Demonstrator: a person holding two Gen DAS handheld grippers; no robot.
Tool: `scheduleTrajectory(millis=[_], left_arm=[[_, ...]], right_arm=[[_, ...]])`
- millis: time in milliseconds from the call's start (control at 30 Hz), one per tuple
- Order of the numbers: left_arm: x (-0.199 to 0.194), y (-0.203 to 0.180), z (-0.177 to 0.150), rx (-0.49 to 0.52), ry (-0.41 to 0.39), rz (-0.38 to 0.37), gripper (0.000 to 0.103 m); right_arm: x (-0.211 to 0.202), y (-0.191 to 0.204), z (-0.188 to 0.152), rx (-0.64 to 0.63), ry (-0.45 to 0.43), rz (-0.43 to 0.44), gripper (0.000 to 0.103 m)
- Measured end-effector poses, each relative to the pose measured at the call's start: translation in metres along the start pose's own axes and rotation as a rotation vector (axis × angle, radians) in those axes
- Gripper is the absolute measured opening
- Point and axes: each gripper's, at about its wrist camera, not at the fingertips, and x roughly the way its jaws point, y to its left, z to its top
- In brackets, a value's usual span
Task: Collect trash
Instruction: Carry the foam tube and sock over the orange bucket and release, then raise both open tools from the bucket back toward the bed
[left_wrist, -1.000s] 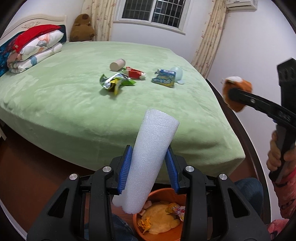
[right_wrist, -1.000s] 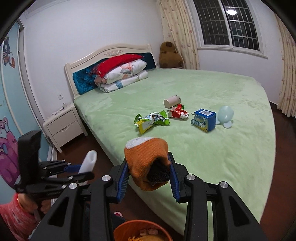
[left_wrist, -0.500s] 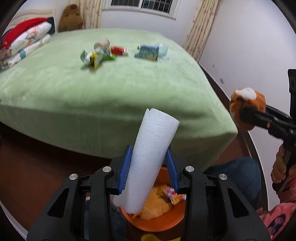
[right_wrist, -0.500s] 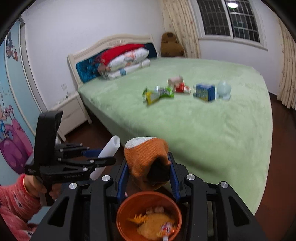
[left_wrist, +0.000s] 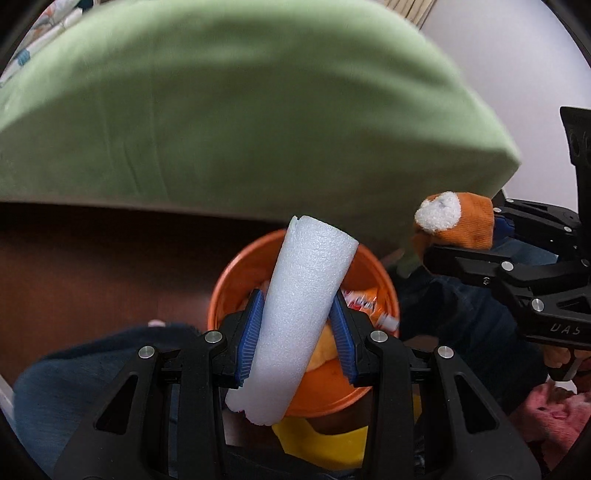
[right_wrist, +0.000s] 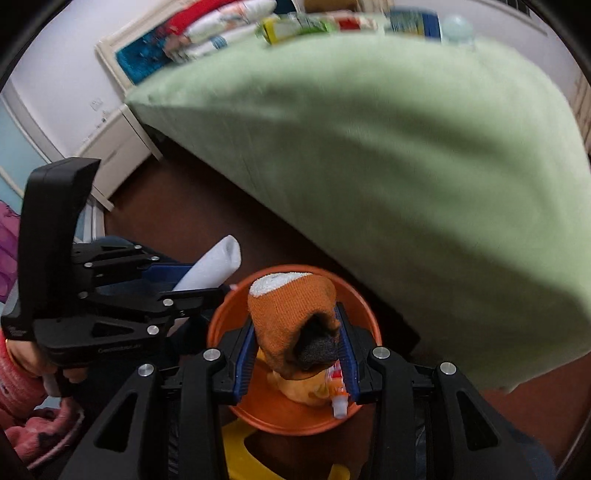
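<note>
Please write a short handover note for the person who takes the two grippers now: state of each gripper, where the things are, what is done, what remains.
Left gripper: shut on the white foam roll, above the orange bin.
Right gripper: shut on the orange sock, also over the bin.
Done: some wrappers and a small tube already lie in the bin.
Left: release both items into the bin; then fetch the packets and blue box from the green bed.

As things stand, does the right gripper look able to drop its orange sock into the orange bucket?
Probably yes. The right gripper, shut on the orange sock, hangs right over the open orange bucket; the left gripper with its foam roll sits off to the side.
</note>
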Motion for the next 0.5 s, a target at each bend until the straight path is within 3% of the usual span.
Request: scheduleTrajectory(millis=[200,267,333,400,500], left_arm=[[0.036,0.006,-0.011,-0.053,0.092,-0.02,0.036],[0.043,0.009,-0.01,-0.069,0.104,-0.02,0.039],[0.047,0.011,-0.011,-0.093,0.113,-0.014,0.05],[0.045,0.012,-0.013,-0.113,0.105,0.006,0.071],[0.04,0.009,-0.012,-0.111,0.089,0.022,0.077]], right_arm=[[0.032,-0.009,-0.01,0.033,0.067,-0.034,0.039],[0.037,-0.011,-0.012,0.046,0.082,-0.038,0.044],[0.038,-0.014,-0.012,0.061,0.08,-0.055,0.062],[0.036,-0.014,-0.008,0.073,0.062,-0.057,0.069],[0.027,-0.016,-0.003,0.095,0.03,-0.047,0.08]])
